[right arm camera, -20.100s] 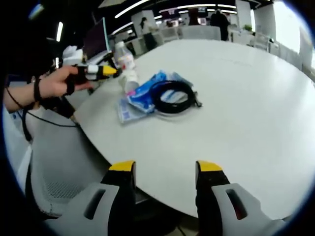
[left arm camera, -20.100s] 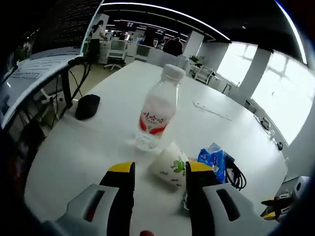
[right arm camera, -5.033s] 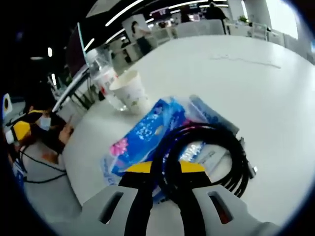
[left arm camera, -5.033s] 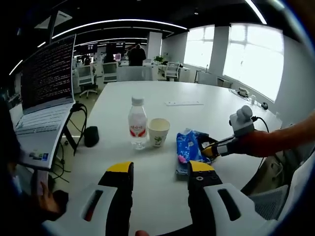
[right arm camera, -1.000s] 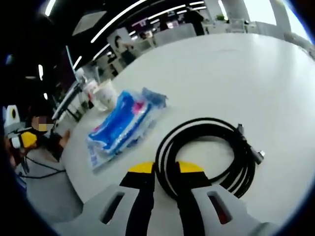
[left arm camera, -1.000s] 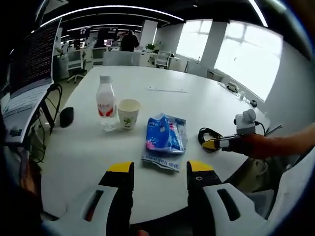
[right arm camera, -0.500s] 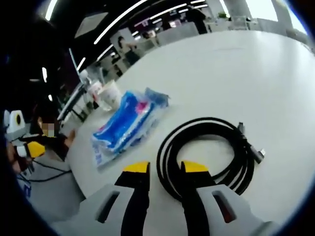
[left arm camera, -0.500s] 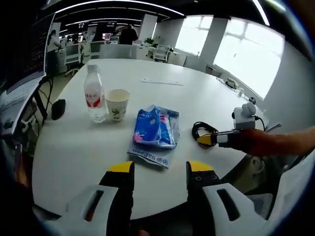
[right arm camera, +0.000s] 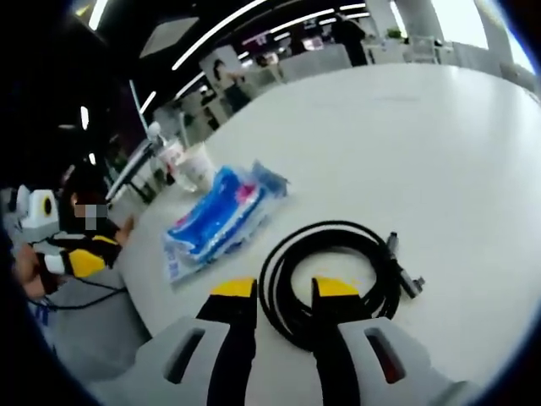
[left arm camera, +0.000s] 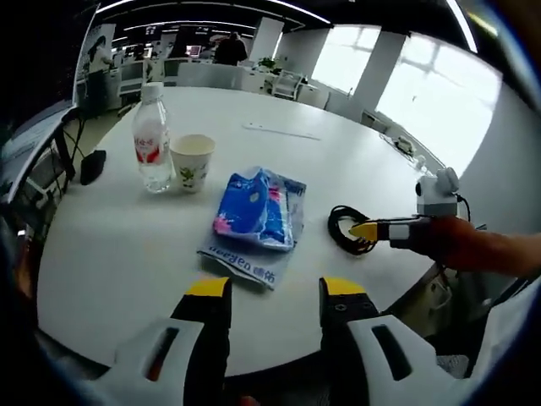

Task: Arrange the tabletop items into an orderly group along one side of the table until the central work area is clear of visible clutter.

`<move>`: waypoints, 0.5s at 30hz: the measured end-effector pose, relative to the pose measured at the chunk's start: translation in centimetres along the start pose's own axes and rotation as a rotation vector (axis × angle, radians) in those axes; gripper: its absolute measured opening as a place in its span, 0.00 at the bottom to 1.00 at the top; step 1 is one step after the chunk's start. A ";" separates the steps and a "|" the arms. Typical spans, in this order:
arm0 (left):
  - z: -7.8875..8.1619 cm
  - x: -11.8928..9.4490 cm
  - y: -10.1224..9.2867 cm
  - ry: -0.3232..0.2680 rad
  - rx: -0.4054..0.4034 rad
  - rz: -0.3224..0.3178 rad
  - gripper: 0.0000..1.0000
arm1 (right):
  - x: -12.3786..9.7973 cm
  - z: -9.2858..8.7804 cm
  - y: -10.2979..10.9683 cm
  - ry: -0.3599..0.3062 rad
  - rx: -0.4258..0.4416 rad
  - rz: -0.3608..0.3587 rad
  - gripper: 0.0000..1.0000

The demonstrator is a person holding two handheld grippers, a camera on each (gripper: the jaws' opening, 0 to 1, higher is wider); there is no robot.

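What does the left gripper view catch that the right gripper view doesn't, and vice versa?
Left gripper view alone: the black mouse-like object at the table's far edge, the white strip lying mid-table, and the left gripper, jaws apart over bare table.

Right gripper view alone: the cable's connector ends up close, and the right gripper's open jaws straddling the coil's near edge.

Both: the water bottle, paper cup, blue tissue pack, flat packet under it, coiled black cable, white table, and right gripper.
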State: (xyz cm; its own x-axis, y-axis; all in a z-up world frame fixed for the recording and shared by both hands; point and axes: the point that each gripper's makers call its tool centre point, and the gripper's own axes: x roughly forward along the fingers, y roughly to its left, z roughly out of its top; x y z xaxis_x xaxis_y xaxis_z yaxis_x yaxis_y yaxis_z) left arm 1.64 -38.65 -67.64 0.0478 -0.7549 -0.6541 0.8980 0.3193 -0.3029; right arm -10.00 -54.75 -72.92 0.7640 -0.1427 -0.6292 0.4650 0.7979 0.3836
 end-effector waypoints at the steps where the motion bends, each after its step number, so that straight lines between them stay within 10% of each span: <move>1: 0.0 0.1 0.0 -0.001 -0.014 0.002 0.40 | 0.2 0.0 -0.4 -0.002 -0.008 -0.001 0.23; 15: 1.2 2.2 0.5 0.000 -0.090 0.028 0.39 | 0.7 3.1 0.3 -0.022 -0.051 0.032 0.19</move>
State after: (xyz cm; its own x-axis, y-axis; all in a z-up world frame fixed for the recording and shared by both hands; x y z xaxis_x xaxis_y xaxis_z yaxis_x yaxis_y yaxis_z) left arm 2.68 -40.85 -68.40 0.0726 -0.7451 -0.6630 0.8533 0.3905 -0.3455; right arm -7.91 -56.44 -71.13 0.7881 -0.1293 -0.6018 0.4174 0.8308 0.3682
